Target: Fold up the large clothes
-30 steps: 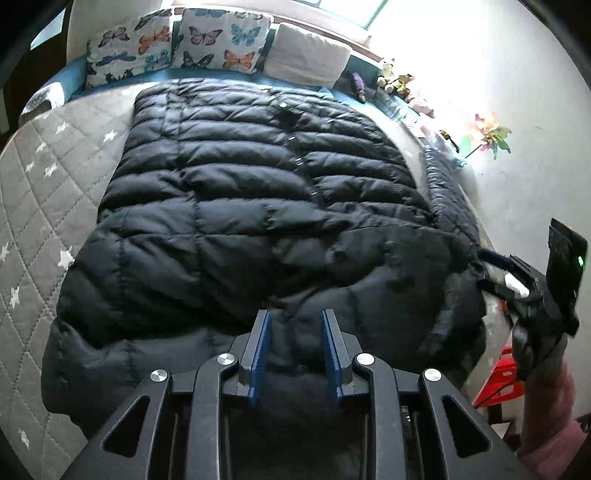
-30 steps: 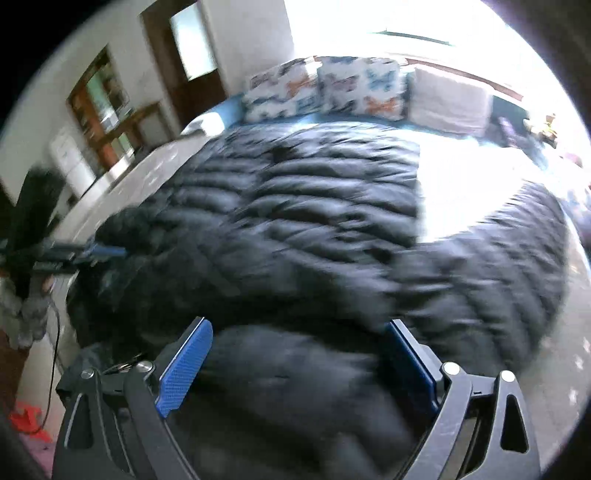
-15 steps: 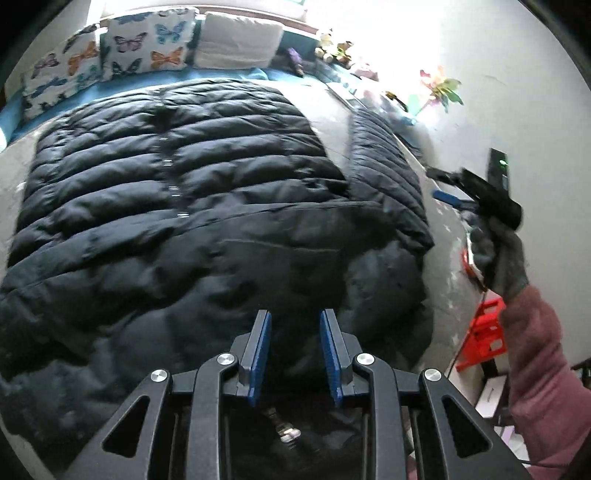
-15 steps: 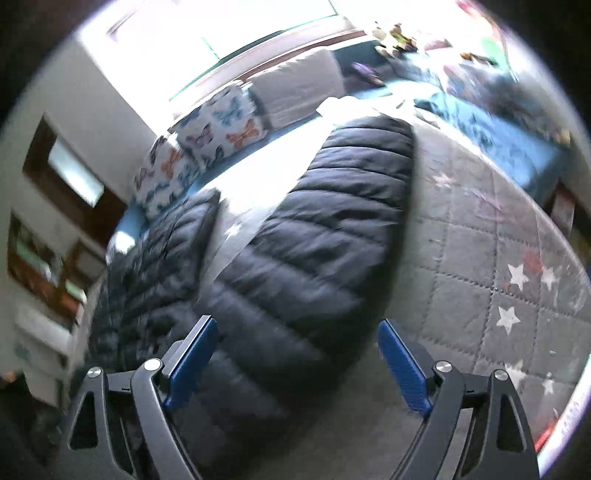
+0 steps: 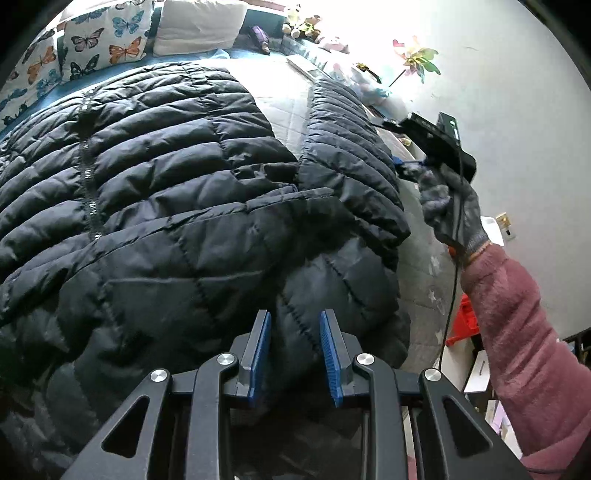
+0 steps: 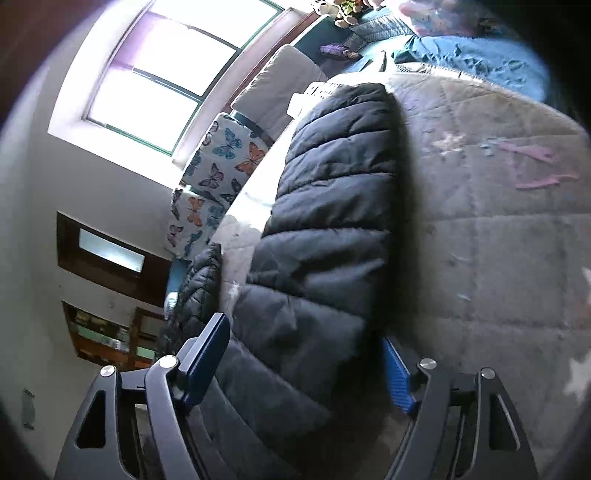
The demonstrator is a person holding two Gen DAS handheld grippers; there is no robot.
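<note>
A large black quilted down coat [image 5: 155,192] lies spread on the bed. Its right sleeve [image 5: 347,147] lies out to the right. My left gripper [image 5: 295,343] hovers over the coat's near end with its blue pads a small gap apart and nothing between them. My right gripper [image 6: 306,354] is wide open with its jaws on either side of the sleeve [image 6: 325,229]. It also shows in the left wrist view [image 5: 406,164], held by a gloved hand at the sleeve's right edge.
The bed has a grey quilted cover with stars [image 6: 498,221]. Butterfly pillows [image 5: 92,40] and a white pillow [image 5: 199,22] line the far side. Toys [image 5: 303,26] sit by the window. A white wall [image 5: 517,110] and a red crate [image 5: 465,325] are at the right.
The left gripper swung right over the coat's near end. The right gripper moved from above the coat body to the right sleeve and tilted, its jaws still wide open.
</note>
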